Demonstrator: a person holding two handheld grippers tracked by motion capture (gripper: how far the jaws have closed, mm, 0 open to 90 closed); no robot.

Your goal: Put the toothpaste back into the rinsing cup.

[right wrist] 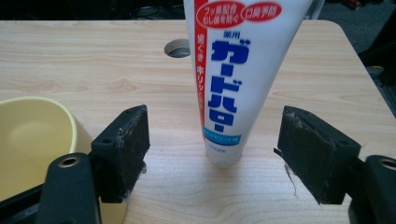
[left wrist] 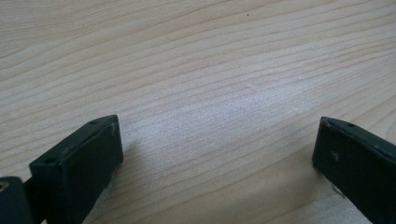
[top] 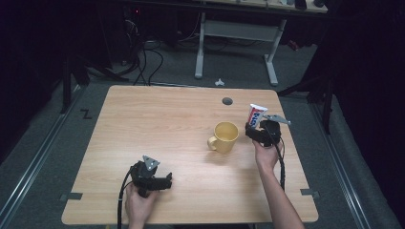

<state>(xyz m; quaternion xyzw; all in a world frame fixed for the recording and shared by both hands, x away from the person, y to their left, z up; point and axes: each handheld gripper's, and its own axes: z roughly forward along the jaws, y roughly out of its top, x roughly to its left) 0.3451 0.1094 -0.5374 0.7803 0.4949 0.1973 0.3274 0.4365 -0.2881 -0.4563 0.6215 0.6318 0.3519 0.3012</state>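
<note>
Toothpaste tube upright, between open right tongs, untouched

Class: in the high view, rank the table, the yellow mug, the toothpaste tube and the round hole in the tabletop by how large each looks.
1. table
2. yellow mug
3. toothpaste tube, partly hidden behind the right hand-held gripper
4. round hole

White plastic toothpaste tube at top centre of the right gripper view: blue lettering, red stripe and red ovals. Pale yellow ceramic mug at lower left. Light wooden table, fine brown grain lines. Black gripper jaws throughout.
</note>
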